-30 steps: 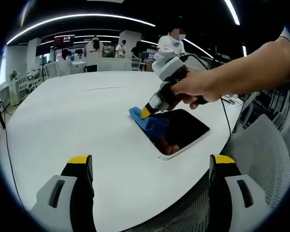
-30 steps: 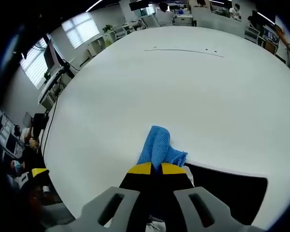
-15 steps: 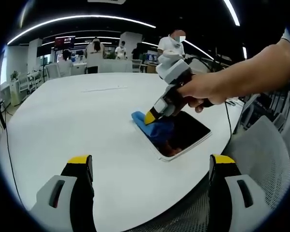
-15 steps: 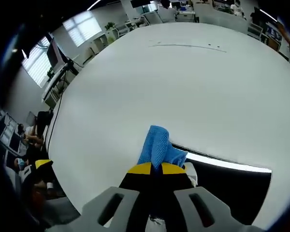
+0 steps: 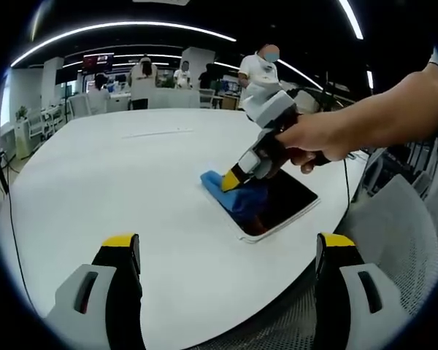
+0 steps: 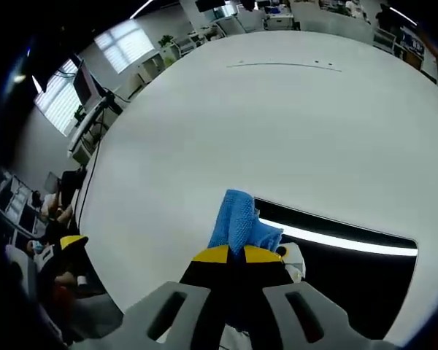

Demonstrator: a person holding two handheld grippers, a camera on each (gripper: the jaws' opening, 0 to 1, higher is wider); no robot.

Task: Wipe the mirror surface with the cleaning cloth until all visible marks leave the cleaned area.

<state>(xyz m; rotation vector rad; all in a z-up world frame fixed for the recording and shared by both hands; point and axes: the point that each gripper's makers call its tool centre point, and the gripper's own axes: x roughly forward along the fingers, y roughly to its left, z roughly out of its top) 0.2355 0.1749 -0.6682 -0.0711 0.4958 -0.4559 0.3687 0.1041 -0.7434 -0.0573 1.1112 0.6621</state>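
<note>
Left gripper view, bottom of frame: left hand-held gripper [image 5: 226, 251], jaws spread wide, yellow tips apart, nothing between them. It hovers over the near edge of the white surface [image 5: 95, 168], well short of the work.

Middle of that frame, right of centre: mirror [image 5: 277, 203], a dark rectangular slab with a pale rim, lying flat near the surface's right edge. Its long axis runs from lower left to upper right of the frame. The blue cleaning cloth [image 5: 233, 191] sits on the mirror's left end, spilling a little onto the surface beyond the rim.

Right hand-held gripper [image 5: 232, 182] comes in from the upper right, held by a person's hand [image 5: 306, 142], tips down on the cloth. In the right gripper view its jaws are pressed together on the cleaning cloth [image 6: 239, 222], at bottom centre of frame; the cloth bunches ahead of the yellow tips, right at the mirror's [image 6: 350, 270] bright rim. Dark glass runs off to the lower right of that frame.

Key relation: the unwiped glass lies to the right of and behind the pinched cloth, along the mirror's long axis. Right hand is on the job; left is far from it.

Marks on the glass: cannot make any out at this scale, reflections only; probably wiping is unfinished.

Far background: office desks, ceiling lights, people standing.
</note>
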